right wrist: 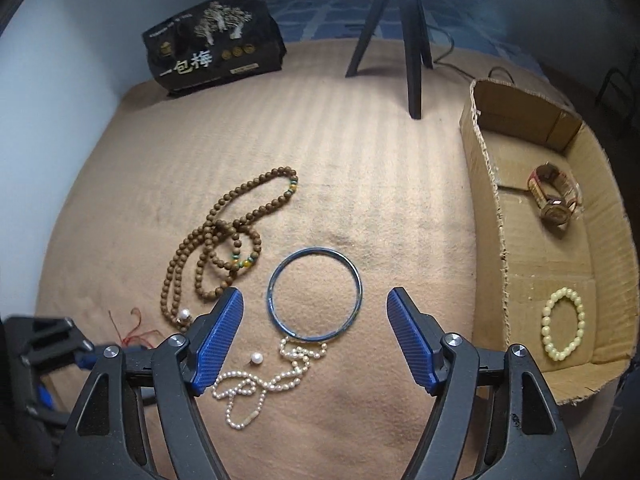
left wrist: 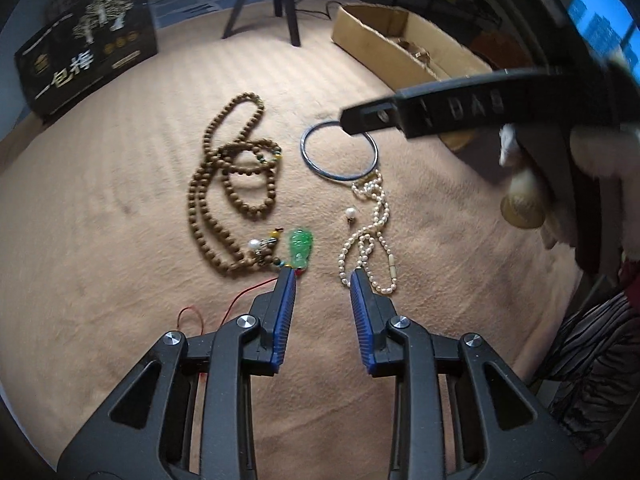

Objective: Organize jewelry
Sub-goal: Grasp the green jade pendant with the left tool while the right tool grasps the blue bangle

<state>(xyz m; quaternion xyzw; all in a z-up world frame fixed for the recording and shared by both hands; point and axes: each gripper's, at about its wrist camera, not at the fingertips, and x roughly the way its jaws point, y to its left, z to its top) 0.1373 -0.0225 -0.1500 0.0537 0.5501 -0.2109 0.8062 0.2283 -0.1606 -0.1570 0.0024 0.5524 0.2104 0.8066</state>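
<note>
On the tan cloth lie a brown wooden bead necklace (left wrist: 224, 184) (right wrist: 216, 240), a green jade pendant (left wrist: 300, 250) on a red cord, a blue bangle (left wrist: 339, 151) (right wrist: 315, 294), a pearl necklace (left wrist: 370, 236) (right wrist: 266, 380) and a loose pearl (left wrist: 351, 213) (right wrist: 256, 358). My left gripper (left wrist: 322, 276) is open and empty, its tips between the pendant and the pearl necklace. My right gripper (right wrist: 316, 300) is open and empty, its fingers either side of the bangle. A cardboard box (right wrist: 486, 184) (left wrist: 372, 48) holds a watch (right wrist: 554, 198) and a pale bead bracelet (right wrist: 562, 324).
A black printed bag (left wrist: 86, 60) (right wrist: 216, 40) stands at the back left. A black tripod (left wrist: 280, 0) (right wrist: 400, 32) stands at the back. The right gripper's arm (left wrist: 460, 106) crosses the left wrist view's upper right. The left gripper's body (right wrist: 44, 344) shows at the right view's left edge.
</note>
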